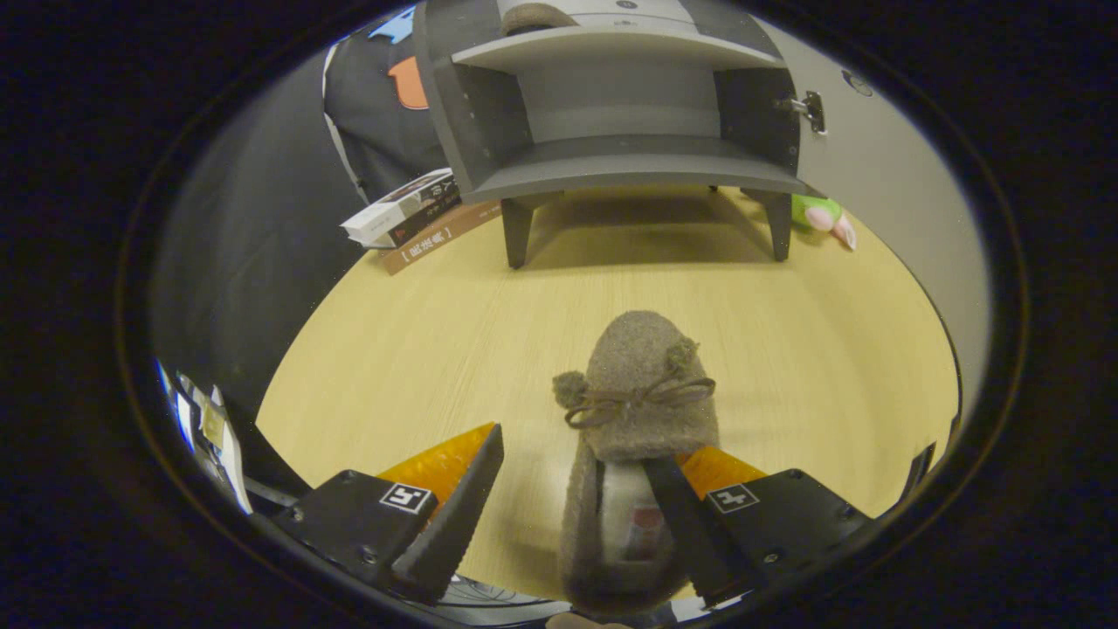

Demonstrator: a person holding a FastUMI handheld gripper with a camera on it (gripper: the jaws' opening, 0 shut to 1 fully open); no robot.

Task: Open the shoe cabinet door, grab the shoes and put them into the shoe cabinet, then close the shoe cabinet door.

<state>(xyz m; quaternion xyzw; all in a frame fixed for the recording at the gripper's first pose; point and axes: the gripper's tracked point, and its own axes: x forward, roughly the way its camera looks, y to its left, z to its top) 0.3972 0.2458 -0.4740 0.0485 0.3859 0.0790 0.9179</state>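
The gripper (572, 476) stood with fingers apart astride the fuzzy grey-brown bow-tied slipper (636, 411), well short of the open grey wooden shoe cabinet (611, 166); centring before squeezing looked wisest.

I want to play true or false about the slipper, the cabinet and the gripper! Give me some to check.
1. The cabinet door is open. True.
2. A second slipper already lies on the upper shelf. True.
3. The slipper on the table is blue. False: it is grey-brown, with a bow and pom-poms.
4. The gripper is shut on the slipper. False: the fingers are spread; one reaches into the slipper's opening, the other stands apart beside it.
5. Books lie beside the cabinet. True.
6. The green toy sits inside the cabinet. False: it lies on the table by a cabinet leg.
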